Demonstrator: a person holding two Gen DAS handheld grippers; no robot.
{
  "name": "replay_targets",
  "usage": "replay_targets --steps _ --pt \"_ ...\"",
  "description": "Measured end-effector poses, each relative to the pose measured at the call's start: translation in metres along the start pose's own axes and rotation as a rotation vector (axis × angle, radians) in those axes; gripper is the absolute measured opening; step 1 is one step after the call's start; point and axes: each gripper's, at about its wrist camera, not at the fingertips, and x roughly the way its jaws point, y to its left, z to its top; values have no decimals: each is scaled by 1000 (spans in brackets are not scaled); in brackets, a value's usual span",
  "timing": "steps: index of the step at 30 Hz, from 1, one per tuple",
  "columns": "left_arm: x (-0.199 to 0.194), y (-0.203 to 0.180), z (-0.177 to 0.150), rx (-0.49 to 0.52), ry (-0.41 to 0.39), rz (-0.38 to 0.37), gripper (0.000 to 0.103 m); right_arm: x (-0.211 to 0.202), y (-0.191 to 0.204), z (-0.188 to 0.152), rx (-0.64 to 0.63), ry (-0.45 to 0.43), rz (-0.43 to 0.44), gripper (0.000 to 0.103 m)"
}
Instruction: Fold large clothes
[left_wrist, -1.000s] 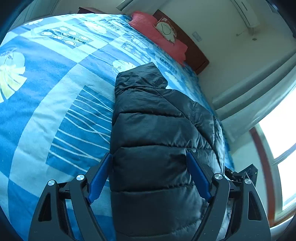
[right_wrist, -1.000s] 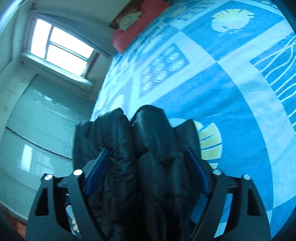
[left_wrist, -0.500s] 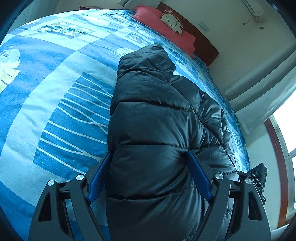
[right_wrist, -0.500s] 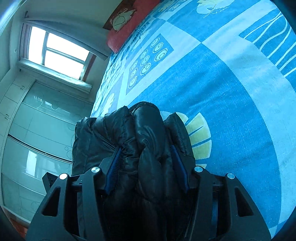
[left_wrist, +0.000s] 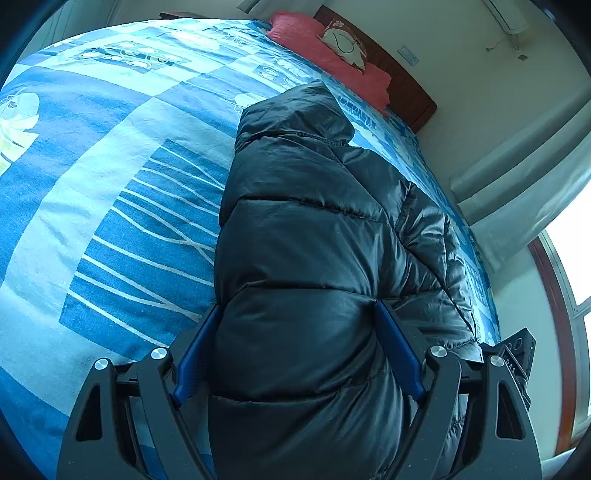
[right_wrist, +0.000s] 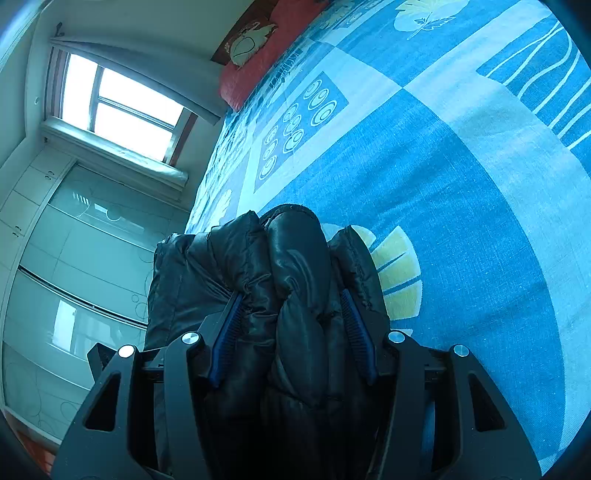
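Observation:
A black quilted puffer jacket (left_wrist: 314, 229) lies lengthwise on the blue patterned bedspread (left_wrist: 110, 184), hood toward the pillows. My left gripper (left_wrist: 299, 332) straddles its near end, jaws wide apart with the padded fabric bulging between the blue pads (left_wrist: 397, 350). In the right wrist view, my right gripper (right_wrist: 291, 317) is shut on bunched folds of the jacket (right_wrist: 295, 258), the pads (right_wrist: 356, 332) pressing into the fabric just above the bedspread (right_wrist: 461, 221).
Red pillows (left_wrist: 325, 55) and a dark wooden headboard (left_wrist: 406, 88) are at the far end of the bed. A window (right_wrist: 122, 107) and glass wardrobe doors (right_wrist: 74, 277) stand beside the bed's edge. A curtain (left_wrist: 517, 192) hangs by the right wall.
My right gripper has closed on the bunched jacket folds; it was wide open a second ago. The left view has shifted forward slightly along the jacket, jaws unchanged.

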Motion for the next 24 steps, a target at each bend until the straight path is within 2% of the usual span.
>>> replay_targets --steps 18,21,24 --pt "0 -1 1 -7 10 1 82 -8 -5 -1 29 -12 38 54" --pt "-2 0 5 -24 26 -13 84 -13 -2 0 39 -14 24 59" --pt "-5 7 8 -61 47 -47 85 -22 1 -1 42 -27 5 69"
